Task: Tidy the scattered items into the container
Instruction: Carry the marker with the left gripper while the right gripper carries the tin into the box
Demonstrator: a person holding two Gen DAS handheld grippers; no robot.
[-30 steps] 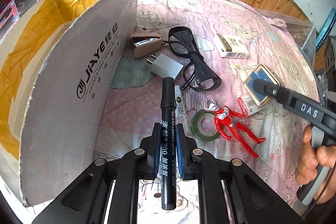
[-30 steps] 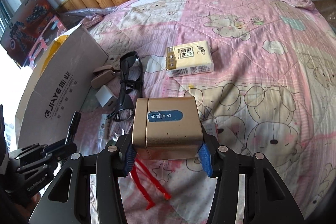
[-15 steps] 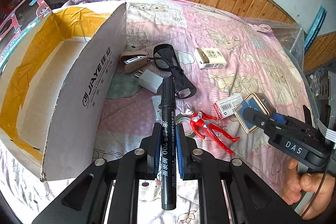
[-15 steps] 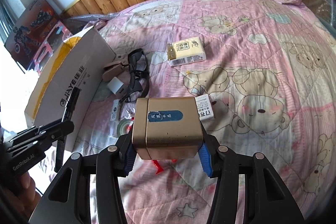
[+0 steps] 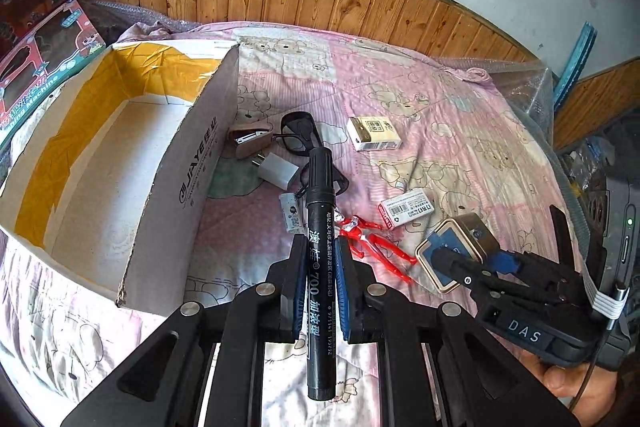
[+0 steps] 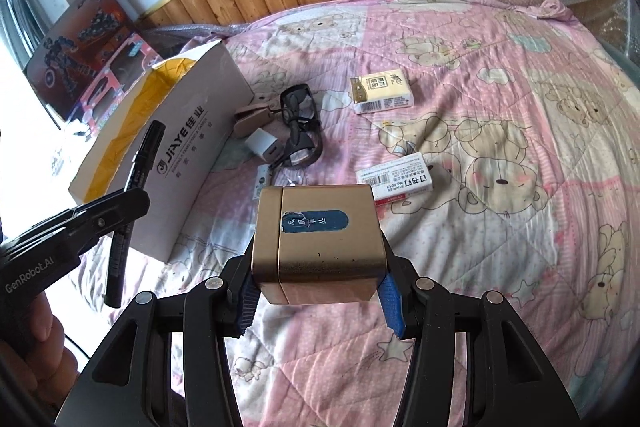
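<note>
Two claws are both loaded: the left claw [image 5: 318,269] is clamped on a black marker [image 5: 319,227] that runs along its fingers with the cap pointing forward, and the right claw [image 6: 318,291] is clamped on a gold tin [image 6: 318,247] with a blue label on top. Against the picture a second ago, both claws have risen and drawn back from the bed [image 6: 500,107]; the things on the quilt look smaller and farther off, and more of the wooden wall panel shows in both views. The box [image 5: 120,155], open and lined with yellow tape, stands at the left edge of the bed, and now its bare floor is visible from the left wrist view, where earlier its near wall hid most of it. The marker sits in the air just right of the box's near wall, not yet over the opening. The tin, which was low over the quilt at the bed's near right side, is now carried clear above it. The rest lies on the bed where it was: a tan stapler [image 5: 248,141] and a white charger [image 5: 278,171] beside the box wall, black glasses [image 6: 300,127] next to them, a tissue pack [image 6: 382,93] toward the middle, a staples box [image 6: 396,179] nearer the right claw, and a red toy figure [image 5: 372,241] below the marker's cap. A hand [image 6: 28,343] grips the left claw's handle.
</note>
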